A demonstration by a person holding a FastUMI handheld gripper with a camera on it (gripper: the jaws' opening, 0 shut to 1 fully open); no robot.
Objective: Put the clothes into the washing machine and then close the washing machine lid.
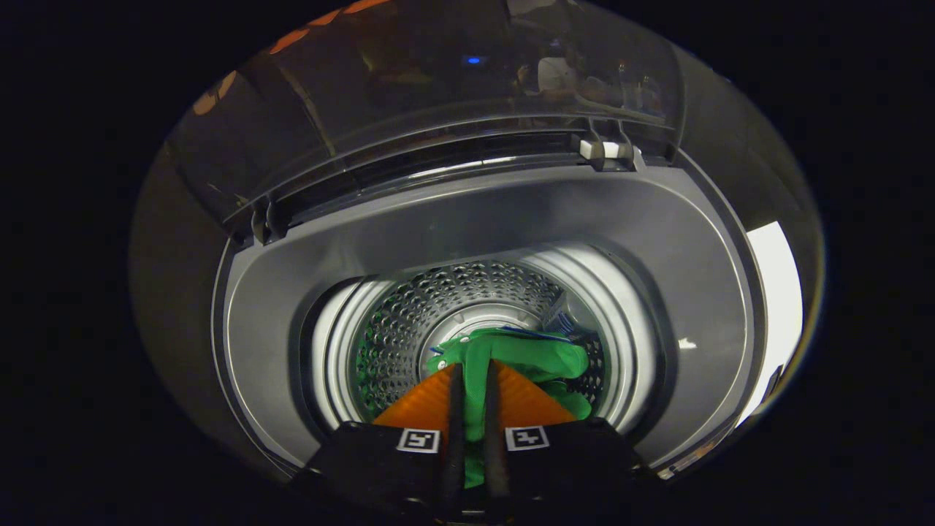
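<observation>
The jaws of the gripper (475, 398) are clenched on a fold of the green garment (526, 358), the cloth pinched in the narrow gap between the two orange fingers (420, 409) and spilling out ahead of them. The garment hangs down inside the steel drum (409, 321) of the washing machine (467, 219), over the mouth but seemingly not yet resting on the bottom. The risk lies in the release — if the fingers part while held off to one side, a trailing edge could drape over the grey rim (277, 307) and stay outside. Cloth might also snag on a finger and ride back out. Beyond, the clear lid (409, 95) stands raised — a garment left across the rim would stop it closing flat.
</observation>
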